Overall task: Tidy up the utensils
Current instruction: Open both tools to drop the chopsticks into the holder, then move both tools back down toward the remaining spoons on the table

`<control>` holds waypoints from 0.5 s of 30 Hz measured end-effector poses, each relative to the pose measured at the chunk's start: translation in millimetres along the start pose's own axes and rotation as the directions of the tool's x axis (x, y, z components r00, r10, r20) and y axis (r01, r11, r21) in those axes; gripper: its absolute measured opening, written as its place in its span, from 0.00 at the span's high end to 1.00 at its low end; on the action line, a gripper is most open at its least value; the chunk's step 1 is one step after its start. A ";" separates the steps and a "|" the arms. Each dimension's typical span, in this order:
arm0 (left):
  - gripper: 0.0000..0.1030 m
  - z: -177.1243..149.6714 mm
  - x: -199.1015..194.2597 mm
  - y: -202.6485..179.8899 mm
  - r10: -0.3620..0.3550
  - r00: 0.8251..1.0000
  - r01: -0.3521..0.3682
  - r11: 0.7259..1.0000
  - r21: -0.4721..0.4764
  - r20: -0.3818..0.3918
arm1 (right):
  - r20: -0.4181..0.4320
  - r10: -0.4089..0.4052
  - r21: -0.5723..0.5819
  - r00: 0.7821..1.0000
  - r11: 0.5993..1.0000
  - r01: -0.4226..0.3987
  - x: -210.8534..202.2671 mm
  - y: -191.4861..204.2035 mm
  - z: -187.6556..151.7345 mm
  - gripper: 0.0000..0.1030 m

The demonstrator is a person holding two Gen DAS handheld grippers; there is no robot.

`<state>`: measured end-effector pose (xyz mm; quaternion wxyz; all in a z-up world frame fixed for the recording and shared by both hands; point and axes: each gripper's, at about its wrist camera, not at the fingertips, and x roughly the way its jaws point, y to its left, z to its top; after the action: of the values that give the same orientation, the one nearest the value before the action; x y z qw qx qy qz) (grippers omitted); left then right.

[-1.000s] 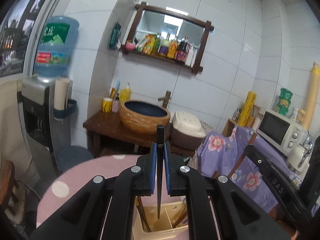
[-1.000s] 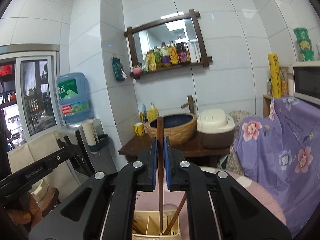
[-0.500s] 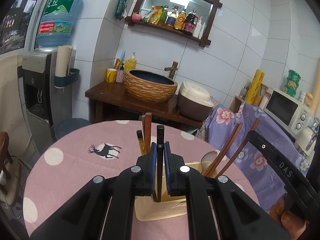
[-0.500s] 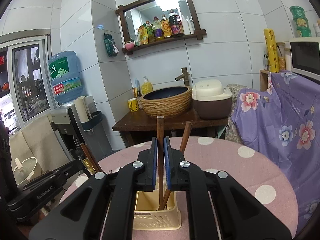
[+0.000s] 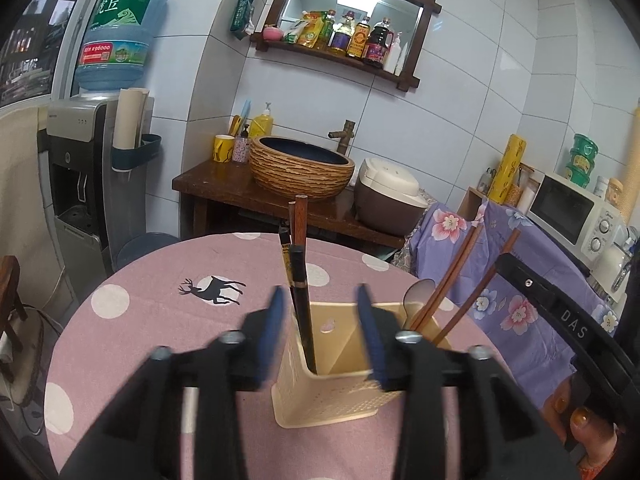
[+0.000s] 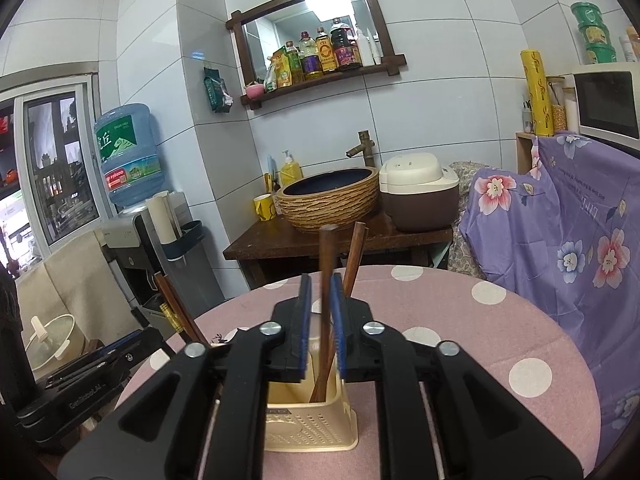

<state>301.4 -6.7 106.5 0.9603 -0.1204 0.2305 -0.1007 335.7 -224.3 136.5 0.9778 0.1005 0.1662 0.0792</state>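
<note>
Both fisheye wrist cams sit right behind their own black tongs, looking slightly down and forward at close range, left one from the left, right one from the right, sharing the cream perforated plastic utensil caddy (image 5: 326,376) (image 6: 312,416) just ahead on the pink polka-dot round table (image 5: 132,320) (image 6: 500,320).

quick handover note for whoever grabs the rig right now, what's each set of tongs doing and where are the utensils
Left tongs: open, holding nothing; the black chopstick stands loose in the cream holder.
Right tongs: a brown chopstick sits between the pads, tip in the holder; a small gap shows, so grip uncertain.
Done: more brown chopsticks and a spoon are in the holder.
Left: free the right chopstick and back both tongs away.
</note>
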 end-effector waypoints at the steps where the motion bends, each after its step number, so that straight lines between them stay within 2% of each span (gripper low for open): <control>1: 0.50 -3.0 -3.6 0.5 -0.004 1.000 0.004 1.000 0.001 0.006 | 0.005 0.002 -0.005 1.000 1.000 -0.002 -4.0 0.0 -3.1 0.64; 2: 0.49 -6.8 -7.3 0.6 -0.002 1.000 0.002 1.000 0.008 0.003 | 0.008 0.004 -0.011 1.000 1.000 -0.004 -8.8 0.4 -7.2 0.56; 5: 0.45 -20.3 -13.8 3.1 0.002 0.999 -0.001 1.000 0.026 -0.035 | -0.032 -0.003 -0.048 0.999 0.999 0.002 -19.2 3.9 -22.8 0.55; 9: 0.43 -47.1 -19.3 12.0 0.024 0.992 -0.019 0.999 0.042 -0.124 | -0.122 -0.062 -0.074 0.991 0.996 0.053 -30.4 3.9 -53.5 0.55; 15: 0.45 -103.3 -32.8 16.0 0.054 0.966 -0.030 0.995 0.098 -0.254 | -0.226 -0.115 -0.118 0.967 0.989 0.090 -43.0 0.9 -108.7 0.55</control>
<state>226.7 -2.4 26.4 0.9289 -0.0566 0.3503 -0.1058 258.4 -213.0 49.5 0.9584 0.0292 0.2796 0.0487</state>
